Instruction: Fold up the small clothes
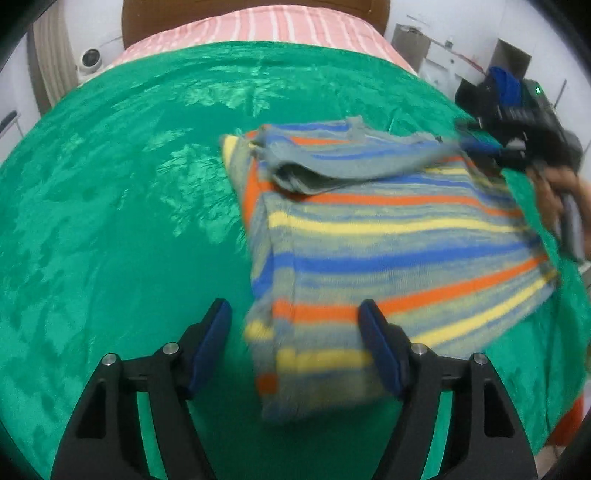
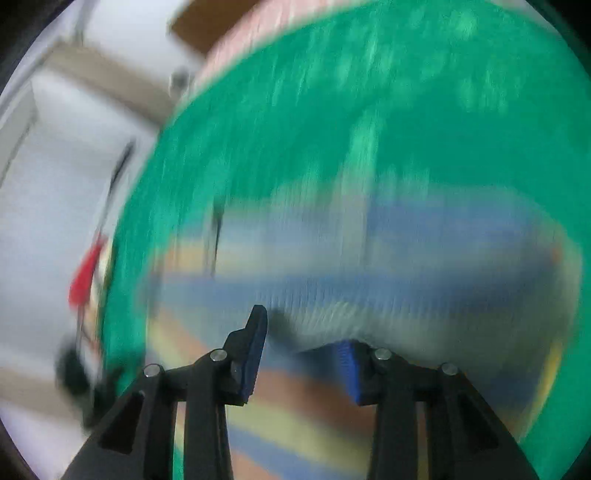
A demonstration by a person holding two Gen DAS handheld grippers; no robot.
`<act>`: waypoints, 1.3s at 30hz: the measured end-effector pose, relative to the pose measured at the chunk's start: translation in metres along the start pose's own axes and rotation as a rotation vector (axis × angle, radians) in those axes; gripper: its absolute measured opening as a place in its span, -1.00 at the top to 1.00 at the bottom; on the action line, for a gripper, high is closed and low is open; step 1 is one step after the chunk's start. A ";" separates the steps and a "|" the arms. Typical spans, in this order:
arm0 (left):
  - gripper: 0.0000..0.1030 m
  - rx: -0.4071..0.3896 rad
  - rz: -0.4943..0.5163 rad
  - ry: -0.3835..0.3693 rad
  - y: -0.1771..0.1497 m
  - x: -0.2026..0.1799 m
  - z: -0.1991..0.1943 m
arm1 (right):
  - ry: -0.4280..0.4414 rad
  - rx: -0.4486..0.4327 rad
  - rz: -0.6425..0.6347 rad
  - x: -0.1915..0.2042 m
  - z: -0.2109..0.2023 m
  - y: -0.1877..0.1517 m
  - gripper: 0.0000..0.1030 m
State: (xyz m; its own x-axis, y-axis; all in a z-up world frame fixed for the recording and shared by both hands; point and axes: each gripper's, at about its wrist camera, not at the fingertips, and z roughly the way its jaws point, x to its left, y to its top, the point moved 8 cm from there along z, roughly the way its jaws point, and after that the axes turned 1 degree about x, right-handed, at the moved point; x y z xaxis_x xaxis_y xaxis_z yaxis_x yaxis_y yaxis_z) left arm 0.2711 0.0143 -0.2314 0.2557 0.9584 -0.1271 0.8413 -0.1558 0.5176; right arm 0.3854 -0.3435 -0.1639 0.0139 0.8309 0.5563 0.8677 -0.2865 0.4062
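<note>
**Striped garment partly folded on green cloth, right view heavily blurred**

Shiny green satin cloth (image 1: pixel 110 206) covers the bed; pink-and-white striped bedding (image 1: pixel 258 26) shows past its far edge, brown headboard cut off at the top. Small knit garment with blue, orange, yellow and grey stripes (image 1: pixel 388 236) lies on the green cloth, right of centre, near edge blurred. Its top part is folded over towards the left, lying loose across the body. Left gripper (image 1: pixel 295 332) hovers at the garment's near corner, blue-padded jaws wide apart, nothing between them. Right gripper (image 1: pixel 476 144) at the garment's far right edge, touching the fold; its grip unclear there. Right wrist view is motion-smeared: right gripper's jaws look apart, fabric draped over the right pad (image 2: pixel 349 369), details unreadable.
</note>
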 end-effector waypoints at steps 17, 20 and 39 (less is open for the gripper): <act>-0.89 -0.193 -0.155 0.192 -0.066 0.088 -0.030 | -0.014 0.308 -0.375 0.184 0.126 -0.061 0.11; -0.93 -0.187 -0.144 0.193 -0.069 0.085 -0.030 | 0.093 0.071 -0.287 0.211 0.114 -0.021 0.11; -0.97 -0.161 -0.142 0.149 -0.063 0.082 -0.032 | -0.140 0.215 -0.539 0.044 -0.067 -0.228 0.07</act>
State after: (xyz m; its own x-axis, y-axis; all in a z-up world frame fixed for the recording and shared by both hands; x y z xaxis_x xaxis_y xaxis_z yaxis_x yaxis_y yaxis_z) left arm 0.2240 0.1104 -0.2475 0.0575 0.9945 -0.0880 0.7743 0.0112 0.6327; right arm 0.1553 -0.2731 -0.1834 -0.4032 0.8918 0.2054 0.8517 0.2836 0.4406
